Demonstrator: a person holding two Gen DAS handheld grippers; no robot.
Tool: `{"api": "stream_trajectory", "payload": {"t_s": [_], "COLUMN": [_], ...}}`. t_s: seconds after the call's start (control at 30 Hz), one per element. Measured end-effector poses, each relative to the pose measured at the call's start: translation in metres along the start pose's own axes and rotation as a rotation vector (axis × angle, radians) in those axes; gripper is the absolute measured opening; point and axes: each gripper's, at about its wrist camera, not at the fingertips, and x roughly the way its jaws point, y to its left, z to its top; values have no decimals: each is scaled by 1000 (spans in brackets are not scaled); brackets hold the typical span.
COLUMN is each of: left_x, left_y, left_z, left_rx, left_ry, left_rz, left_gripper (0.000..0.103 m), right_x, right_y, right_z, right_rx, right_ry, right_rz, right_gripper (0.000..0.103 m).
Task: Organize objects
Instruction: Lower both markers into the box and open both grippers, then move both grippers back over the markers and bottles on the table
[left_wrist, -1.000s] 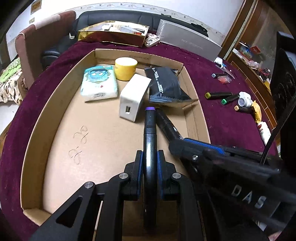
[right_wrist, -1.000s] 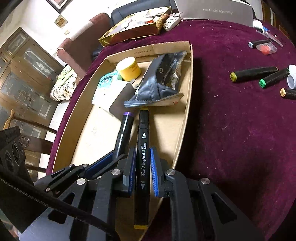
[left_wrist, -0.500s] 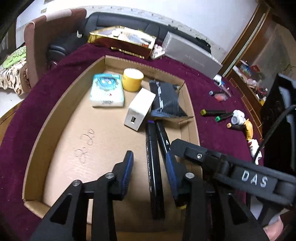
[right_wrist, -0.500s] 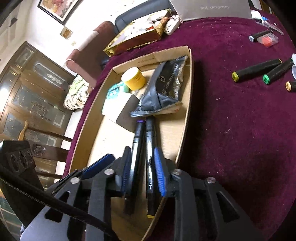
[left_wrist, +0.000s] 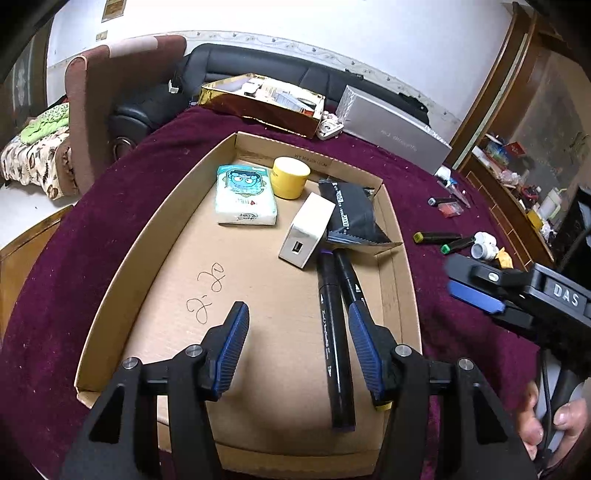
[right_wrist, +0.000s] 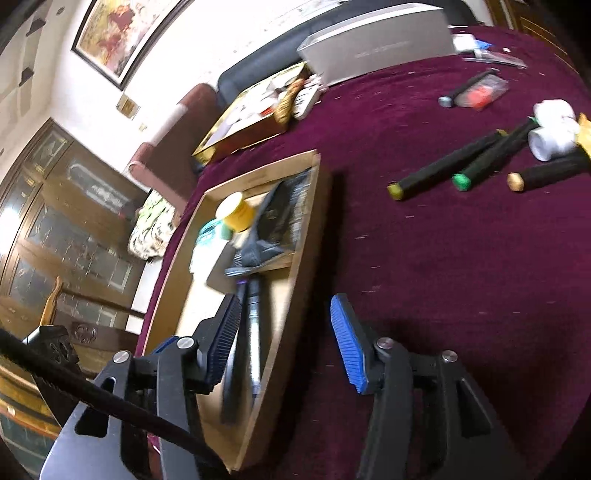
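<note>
Left wrist view
Landmark: the cardboard tray (left_wrist: 122, 280) on the maroon worktop (left_wrist: 62, 266); every place below is given from it.
Your left tool (left_wrist: 295, 350): jaws partway apart and opening, pads pressing on nothing; it hangs over the tray's near end.
Purple-capped marker (left_wrist: 334, 332): flat on the tray floor, lying between your left jaws nearer the right-hand pad, not gripped.
Second black marker (left_wrist: 349, 280): alongside it on the side of the tray's right wall, partly behind that pad.
Long axis: both run from the tray's near end toward the black pouch (left_wrist: 351, 214) at its far right.
Other contents: tissue pack (left_wrist: 245, 201), yellow tub (left_wrist: 290, 177) and white box (left_wrist: 306, 230) at the far end.
Your right tool (left_wrist: 476, 293): outside the tray's right wall, over bare cloth.

Right wrist view (blurred)
Your right tool (right_wrist: 284, 341): jaws half apart and opening, nothing between the pads; it straddles the tray's right wall (right_wrist: 299, 295).
Loose markers (right_wrist: 480, 158): three on the worktop, well clear of the tray to its right, beside a white roll (right_wrist: 552, 134); yellow, green and tan caps face the tray.
Turning relation: these lie ahead and to the right of your right tool, long axes slanting across its line, so you would likely need a wrist turn to grip across a barrel.
Nearer hand: your right, in my judgement.
</note>
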Motion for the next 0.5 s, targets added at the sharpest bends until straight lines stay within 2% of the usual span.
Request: {"api": "stream_trajectory", "payload": {"t_s": [0.17, 0.27, 0.33, 0.37, 0.4, 0.5], "left_x": [16, 38, 54, 62, 70, 83], "left_y": [-12, -18, -21, -20, -18, -20], "left_z": [22, 36, 45, 50, 57, 72], "left_rx": [73, 95, 115, 102, 75, 50], "left_ry": [16, 75, 98, 116, 134, 122], "left_rz": [101, 129, 184, 181, 176, 169], "left_gripper": [50, 49, 34, 26, 26, 26], "right_x": [-11, -17, -21, -21, -22, -23], "right_y": [-25, -32, -35, -36, -37, -43], "right_z": [3, 3, 5, 5, 5, 6], "right_rx": [75, 88, 96, 99, 101, 109], "right_ry": [-23, -36, -41, -42, -43, -44], "right_rz": [-4, -6, -4, -3, -4, -14], "right_gripper": [52, 52, 52, 52, 52, 52]}}
